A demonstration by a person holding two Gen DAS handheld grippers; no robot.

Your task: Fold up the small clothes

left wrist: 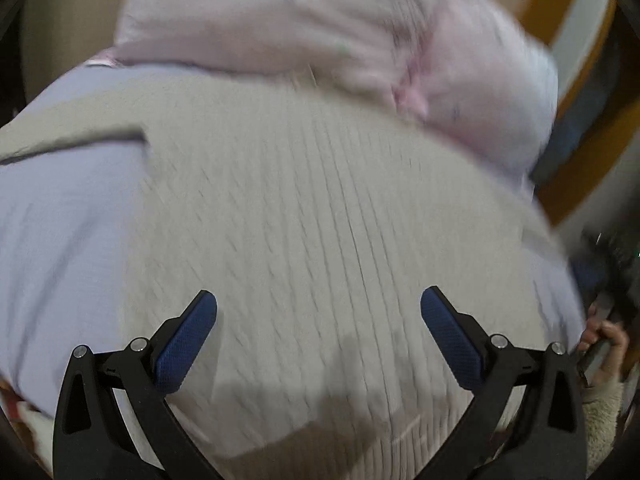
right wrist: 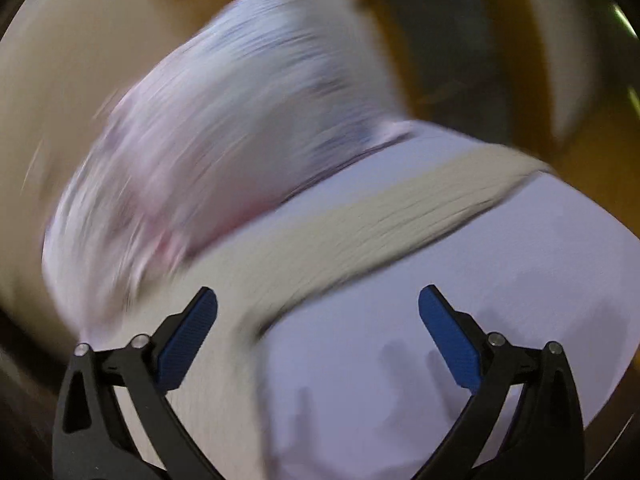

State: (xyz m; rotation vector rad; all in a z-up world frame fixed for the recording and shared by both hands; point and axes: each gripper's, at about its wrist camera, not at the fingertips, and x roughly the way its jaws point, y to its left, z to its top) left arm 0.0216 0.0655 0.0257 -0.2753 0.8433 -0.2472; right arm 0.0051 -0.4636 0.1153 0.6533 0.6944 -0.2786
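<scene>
Both claws gape wide with nothing held: the left gripper [left wrist: 319, 304] hangs over the cloth, and the right gripper [right wrist: 318, 304] hangs over bare cover beside it.

Largest in sight is a pale lilac sheet [left wrist: 60, 240] spread as a work surface. On it lies the beige ribbed garment [left wrist: 304, 208], knitted, spread fairly flat and filling most of the left view; this looks like the piece now being folded. A long beige strip of it [right wrist: 380, 216], perhaps a sleeve, reaches out across the sheet in the right view. Beyond it, touching its far edge, sits a heap of pink clothes [left wrist: 304, 28], probably waiting their turn, though blur hides whether they are folded.

With both sets of jaws spread, the likely next step is to pick an edge or the strip and lay it over the body.

Only the left view shows the knit's ribs and the person's right hand [left wrist: 604, 344] at the frame's edge. Only the right view, heavily smeared by motion, shows the strip's full run and gripper shadows on the sheet.
</scene>
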